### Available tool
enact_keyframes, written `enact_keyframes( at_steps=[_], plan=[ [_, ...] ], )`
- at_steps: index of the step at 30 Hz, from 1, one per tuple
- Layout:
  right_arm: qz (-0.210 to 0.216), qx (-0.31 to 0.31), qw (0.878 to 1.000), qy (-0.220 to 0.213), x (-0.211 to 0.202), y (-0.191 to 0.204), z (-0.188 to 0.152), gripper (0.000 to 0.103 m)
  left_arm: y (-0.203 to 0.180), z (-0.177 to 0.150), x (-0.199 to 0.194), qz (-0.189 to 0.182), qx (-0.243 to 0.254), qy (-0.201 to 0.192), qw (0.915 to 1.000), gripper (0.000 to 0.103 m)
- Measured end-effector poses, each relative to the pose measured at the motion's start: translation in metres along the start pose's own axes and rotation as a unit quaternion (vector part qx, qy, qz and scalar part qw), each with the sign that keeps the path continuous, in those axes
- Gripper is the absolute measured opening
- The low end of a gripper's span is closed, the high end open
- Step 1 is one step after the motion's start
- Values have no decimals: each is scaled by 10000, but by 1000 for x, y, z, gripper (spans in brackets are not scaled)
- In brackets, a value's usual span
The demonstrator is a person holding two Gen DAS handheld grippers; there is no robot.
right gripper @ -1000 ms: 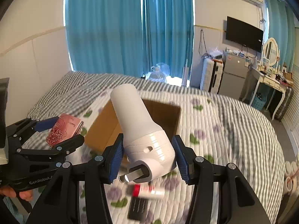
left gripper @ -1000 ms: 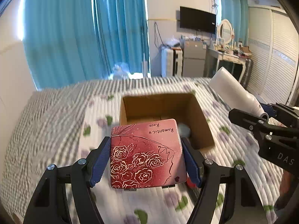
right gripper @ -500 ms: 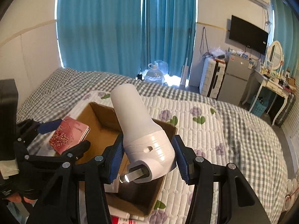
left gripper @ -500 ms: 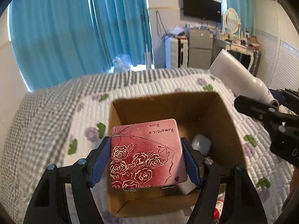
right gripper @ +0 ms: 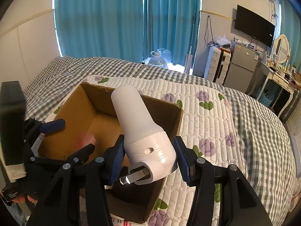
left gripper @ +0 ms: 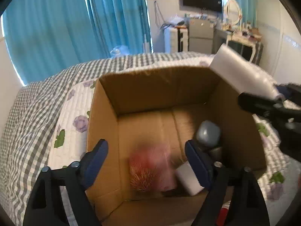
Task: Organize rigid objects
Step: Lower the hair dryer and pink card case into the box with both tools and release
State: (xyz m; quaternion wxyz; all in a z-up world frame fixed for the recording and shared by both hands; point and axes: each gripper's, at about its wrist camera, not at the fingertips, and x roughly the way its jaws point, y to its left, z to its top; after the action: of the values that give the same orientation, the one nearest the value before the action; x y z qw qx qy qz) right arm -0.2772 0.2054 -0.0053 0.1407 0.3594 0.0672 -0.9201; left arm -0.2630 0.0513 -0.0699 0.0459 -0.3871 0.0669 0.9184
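Left wrist view: cardboard box (left gripper: 105,131) on a floral quilt (left gripper: 71,124) before blue curtains (left gripper: 75,18); left gripper (left gripper: 148,162) spread, blurred red tin (left gripper: 152,169) below. Right gripper (right gripper: 148,160) clamps white dryer (right gripper: 139,131), frame centre.

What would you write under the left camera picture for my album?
Open left gripper above a cardboard box as a blurry pink tin drops inside, white device waiting at right.

One box (left gripper: 105,124). Inside: one red tin (left gripper: 152,167), blurred; one grey case (left gripper: 207,133); one white block (left gripper: 188,179). One white dryer (right gripper: 143,137). Two grippers (left gripper: 146,162) (right gripper: 148,160).
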Motion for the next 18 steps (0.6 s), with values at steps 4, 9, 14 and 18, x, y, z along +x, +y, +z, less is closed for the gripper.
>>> enact_keyframes(
  at_steps=[4, 9, 14, 18],
  plan=[
    [-4, -14, 10000, -10, -1, 4, 3, 51, 9, 3, -16, 14, -121, -183, 9998, 88],
    [11, -146, 9999, 44, 18, 14, 13, 51, 29, 6, -32, 96, -385, -392, 9984, 88],
    [155, -76, 9997, 189, 48, 22, 14, 51, 41, 4, -39, 255, -429, -524, 9974, 88],
    [179, 111, 9996, 164, 44, 20, 8, 77, 49, 0, -51, 270, -558, -673, 9958, 88]
  ],
)
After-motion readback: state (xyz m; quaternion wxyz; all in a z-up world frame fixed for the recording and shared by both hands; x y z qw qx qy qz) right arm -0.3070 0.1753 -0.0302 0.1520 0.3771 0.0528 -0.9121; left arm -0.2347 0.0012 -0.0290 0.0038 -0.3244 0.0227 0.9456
